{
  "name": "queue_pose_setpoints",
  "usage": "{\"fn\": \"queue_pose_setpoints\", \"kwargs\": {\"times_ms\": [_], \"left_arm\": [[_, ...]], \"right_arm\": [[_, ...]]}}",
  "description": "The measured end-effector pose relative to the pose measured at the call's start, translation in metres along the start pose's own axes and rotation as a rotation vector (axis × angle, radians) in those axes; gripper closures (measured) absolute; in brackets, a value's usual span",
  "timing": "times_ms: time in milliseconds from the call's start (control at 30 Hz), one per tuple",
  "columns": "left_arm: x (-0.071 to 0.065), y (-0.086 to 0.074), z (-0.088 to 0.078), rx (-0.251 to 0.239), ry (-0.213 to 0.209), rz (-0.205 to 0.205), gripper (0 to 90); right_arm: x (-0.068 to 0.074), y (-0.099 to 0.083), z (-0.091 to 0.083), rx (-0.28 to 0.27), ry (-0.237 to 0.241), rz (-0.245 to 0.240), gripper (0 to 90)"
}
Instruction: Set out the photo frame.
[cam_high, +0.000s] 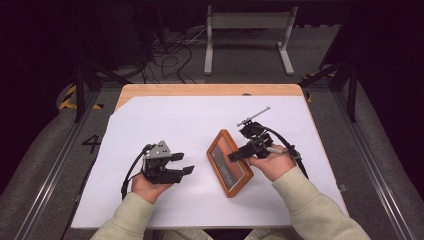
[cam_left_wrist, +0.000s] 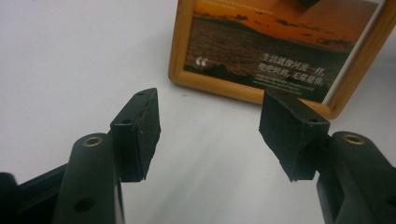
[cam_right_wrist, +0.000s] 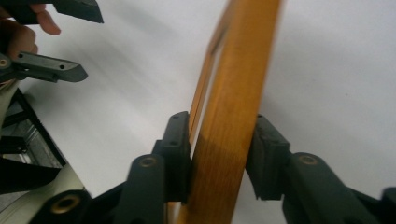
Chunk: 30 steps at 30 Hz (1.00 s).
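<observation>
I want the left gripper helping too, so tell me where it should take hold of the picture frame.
Take the wooden border of the picture frame along the near long edge that faces the left gripper, coming in level from the left. The border is a thin, raised rim that open fingers can straddle. The right gripper sits over the frame's far side with its fingers either side of the border, so that side is taken.

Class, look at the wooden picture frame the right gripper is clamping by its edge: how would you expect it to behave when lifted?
The picture frame looks like rigid wood, so it should probably stay stiff rather than sag. The right gripper pinches only one edge rail, so the frame may swing or twist about that grip. Its smooth, glossy front hints it could be slippery and possibly breakable if dropped.
</observation>
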<state>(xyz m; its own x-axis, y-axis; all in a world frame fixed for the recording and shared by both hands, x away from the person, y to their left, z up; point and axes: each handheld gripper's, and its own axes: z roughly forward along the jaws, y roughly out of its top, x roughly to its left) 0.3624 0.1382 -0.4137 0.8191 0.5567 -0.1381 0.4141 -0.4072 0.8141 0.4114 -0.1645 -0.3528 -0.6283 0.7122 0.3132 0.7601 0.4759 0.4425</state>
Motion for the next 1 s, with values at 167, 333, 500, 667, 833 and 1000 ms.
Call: {"fn": "queue_pose_setpoints", "kwargs": {"times_ms": [167,333,500,667,833,1000], "left_arm": [[0.0,0.0,-0.001,-0.001,-0.003,-0.001,38.3],[0.001,-0.001,-0.002,-0.004,0.001,-0.013,38.4],[0.003,-0.004,-0.006,-0.005,0.009,-0.011,38.4],[0.003,-0.009,-0.012,-0.009,0.025,-0.029,38.4],[0.004,-0.012,-0.016,-0.012,0.037,-0.037,38.4],[0.004,-0.015,-0.019,-0.01,0.046,-0.049,38.4]], "right_arm": [[0.003,0.002,0.0,0.015,0.011,-0.03,70.0],[0.008,0.009,-0.004,0.042,-0.004,-0.093,70.2],[0.008,0.018,-0.015,0.041,0.005,-0.177,70.2],[0.008,0.03,-0.024,0.062,0.006,-0.314,70.2],[0.008,0.038,-0.028,0.078,0.007,-0.489,70.2],[0.003,0.043,-0.029,0.084,0.032,-0.576,70.2]]}}
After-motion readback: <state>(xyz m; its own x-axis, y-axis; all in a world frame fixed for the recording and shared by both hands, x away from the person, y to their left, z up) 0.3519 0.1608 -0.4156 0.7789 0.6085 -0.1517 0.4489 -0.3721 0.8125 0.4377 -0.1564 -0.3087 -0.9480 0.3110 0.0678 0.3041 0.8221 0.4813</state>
